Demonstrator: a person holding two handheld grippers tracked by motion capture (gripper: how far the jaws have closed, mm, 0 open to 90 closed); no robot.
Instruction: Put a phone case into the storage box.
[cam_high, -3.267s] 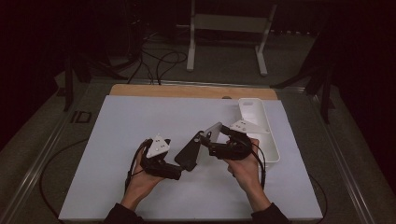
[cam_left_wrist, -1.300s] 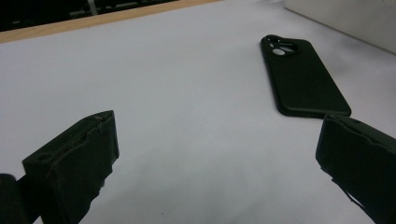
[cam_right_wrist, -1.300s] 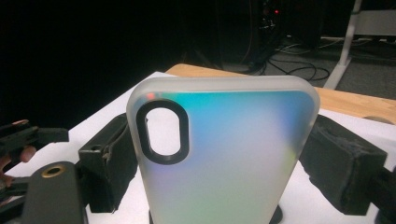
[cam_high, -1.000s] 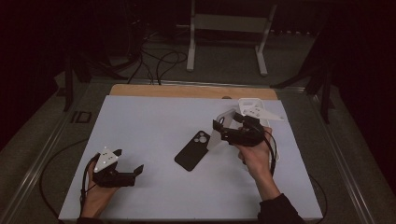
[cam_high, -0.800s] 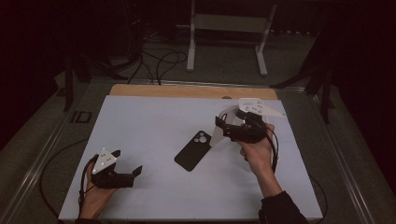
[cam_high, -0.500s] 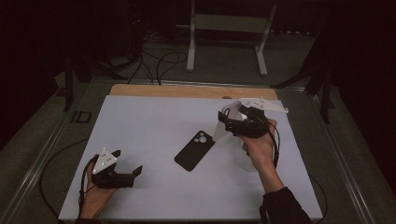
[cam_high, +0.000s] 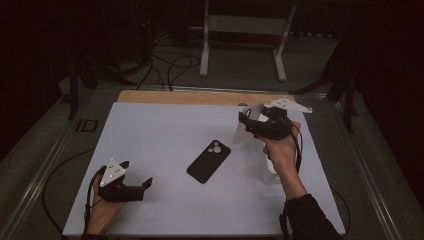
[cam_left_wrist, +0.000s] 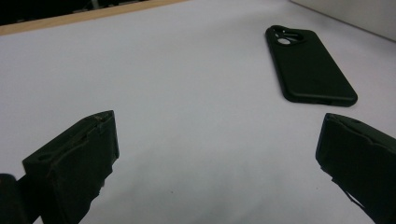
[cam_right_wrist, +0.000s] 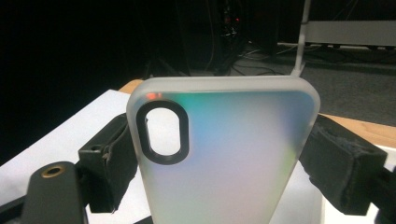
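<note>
A black phone (cam_high: 209, 161) lies camera side up in the middle of the white table top (cam_high: 165, 130); in the left gripper view the phone (cam_left_wrist: 308, 70) sits at the upper right. My left gripper (cam_high: 139, 176) rests near the front left edge, open, with only bare table between its jaws (cam_left_wrist: 219, 135). My right gripper (cam_high: 251, 126) is raised at the right, shut on a frosted translucent phone case (cam_high: 246, 131). In the right gripper view the case (cam_right_wrist: 233, 158) stands upright between both pads (cam_right_wrist: 109, 163), its oval camera cut-out at upper left.
A white tray (cam_high: 270, 176) lies on the table under my right hand. A wooden strip (cam_high: 200, 96) runs along the table's far edge. Beyond it are a white metal stand (cam_high: 245, 30) and cables on the floor.
Both grippers were together at the phone 3.3 s ago. The left has since gone to the front left. Over the last second the right has lifted slightly with the case.
</note>
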